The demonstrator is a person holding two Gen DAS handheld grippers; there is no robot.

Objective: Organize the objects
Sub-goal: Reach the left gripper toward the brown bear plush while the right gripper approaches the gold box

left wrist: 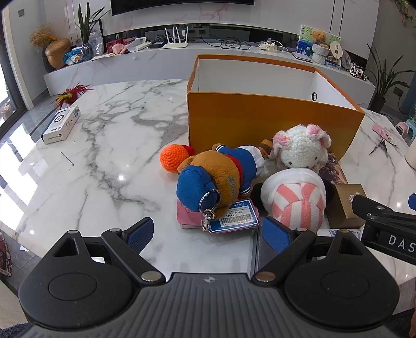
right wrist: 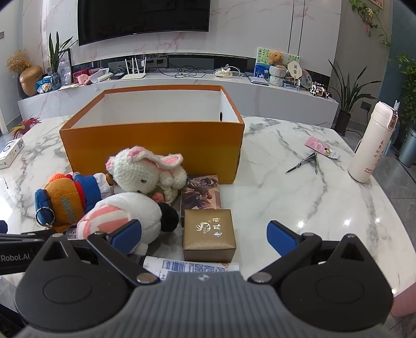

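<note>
The left gripper (left wrist: 208, 231) and right gripper (right wrist: 204, 234) are held wide apart, gripping nothing. Plush toys (right wrist: 135, 171) and a gold box (right wrist: 209, 235) are clustered just before the orange box (right wrist: 153, 148), whose floor is hidden.

left gripper (left wrist: 208, 231) spread wide before the orange box (left wrist: 273, 122), brown plush (left wrist: 221, 174) and striped plush (left wrist: 296, 197) between them.

A home living room, wall-mounted television (right wrist: 143, 19) over a long marble media console (right wrist: 182, 85), white router (right wrist: 133, 75) on it, potted plants (right wrist: 347, 91) alongside, marble table (right wrist: 286, 187) with plush toys up front
</note>
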